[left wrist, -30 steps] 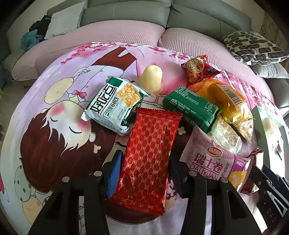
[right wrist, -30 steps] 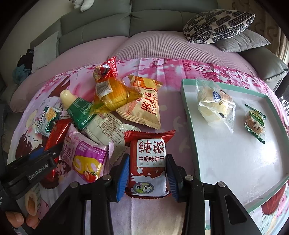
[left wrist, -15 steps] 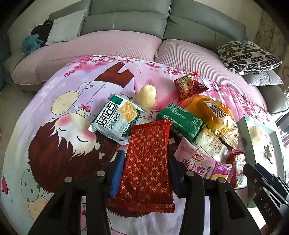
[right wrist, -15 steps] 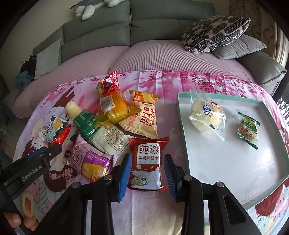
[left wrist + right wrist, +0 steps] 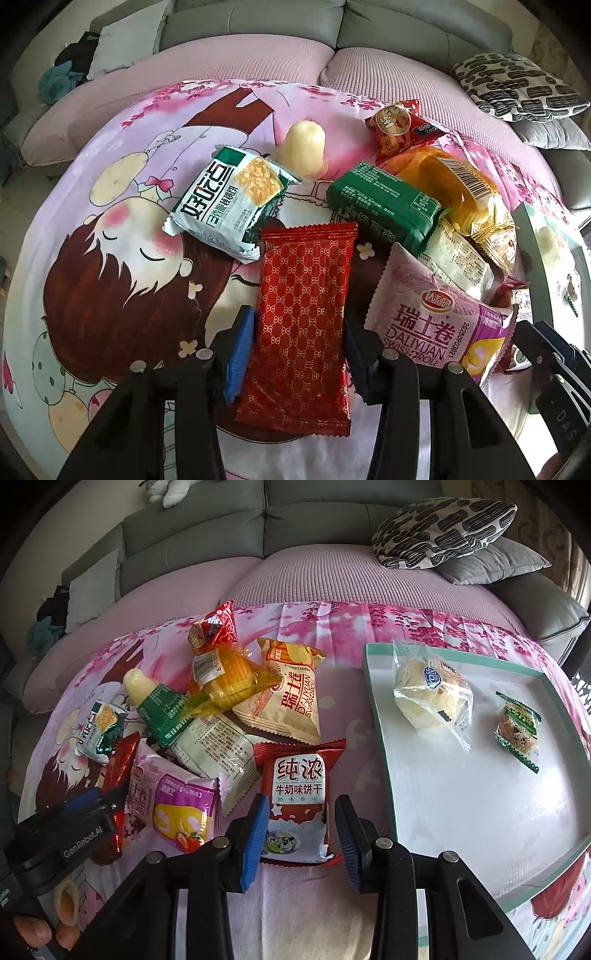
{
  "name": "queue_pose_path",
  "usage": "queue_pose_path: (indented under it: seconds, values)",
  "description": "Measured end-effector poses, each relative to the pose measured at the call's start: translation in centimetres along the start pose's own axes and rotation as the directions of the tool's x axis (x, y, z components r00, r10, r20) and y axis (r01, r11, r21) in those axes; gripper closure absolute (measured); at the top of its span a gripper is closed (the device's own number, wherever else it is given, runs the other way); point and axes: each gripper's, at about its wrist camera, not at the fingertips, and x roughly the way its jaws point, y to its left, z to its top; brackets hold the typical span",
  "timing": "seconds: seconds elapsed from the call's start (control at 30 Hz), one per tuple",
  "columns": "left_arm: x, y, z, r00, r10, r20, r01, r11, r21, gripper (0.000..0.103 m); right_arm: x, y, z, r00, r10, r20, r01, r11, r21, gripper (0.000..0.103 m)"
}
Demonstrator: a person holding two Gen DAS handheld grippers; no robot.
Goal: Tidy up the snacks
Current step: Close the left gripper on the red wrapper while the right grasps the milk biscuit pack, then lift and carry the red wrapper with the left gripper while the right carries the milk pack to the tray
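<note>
**A:** How many snacks, counting from the near edge?

**B:** Twelve. Ten are over the cartoon-print cloth [image 5: 110, 258] and two are in the tray [image 5: 480, 812].
Nearest are the two in the grippers: one red gold-patterned packet [image 5: 303, 295] and one red-and-white milk biscuit packet [image 5: 297, 775].
Just beyond them are one pink Swiss roll packet [image 5: 424, 325] and one white printed packet [image 5: 218, 749].
Toward the middle are one green-and-white walnut cake packet [image 5: 229, 199], one dark green packet [image 5: 384, 203], one orange-yellow packet [image 5: 454, 184] and one tan Swiss roll packet [image 5: 291, 698].
Farthest are one pale yellow piece in clear wrap [image 5: 304, 147] and one small red packet [image 5: 399, 122].

**A:** And the tray?

**B:** It sits at the cloth's right edge. It holds one clear-wrapped bun [image 5: 432, 698] near its far left corner and one small green-edged pastry [image 5: 517, 727] to the bun's right, apart from it.

**A:** The grippers?

**B:** The left gripper [image 5: 298, 317] is narrowly parted, with both pads against the long sides of the patterned packet. Its jaws have just been opening a little, with the packet between them.
The right gripper [image 5: 301, 799] is nearly closed and clamps the lower half of the milk biscuit packet, just left of the tray's near left corner.

**A:** Beyond the cloth?

**B:** One grey sofa [image 5: 314, 535] with one black-and-white patterned cushion [image 5: 443, 528].
</note>
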Motion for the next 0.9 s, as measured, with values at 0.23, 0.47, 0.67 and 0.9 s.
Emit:
queue_pose_path:
  seconds: [0.23,0.47,0.67,0.9]
  values:
    - [0.7,0.2,0.0,1.0,0.005,-0.014,-0.005,1.0,0.0,0.05,0.2,0.2,-0.1,1.0,-0.005,-0.006,0.005,1.0,-0.011,0.051]
    - [1.1,-0.2,-0.1,1.0,0.017,-0.006,-0.017,1.0,0.009,0.043,1.3,0.8,-0.5,0.999,-0.012,-0.046,0.01,0.999,-0.035,0.051]
    - [1.2,-0.6,-0.3,1.0,0.015,0.003,-0.015,1.0,0.025,0.032,1.6,0.0,-0.6,0.999,-0.011,-0.049,0.011,1.0,0.001,0.059]
    - [0.8,-0.7,-0.1,1.0,0.027,0.006,-0.028,0.999,0.024,0.052,1.4,0.3,-0.5,0.999,0.0,-0.043,-0.001,1.0,-0.012,0.06]
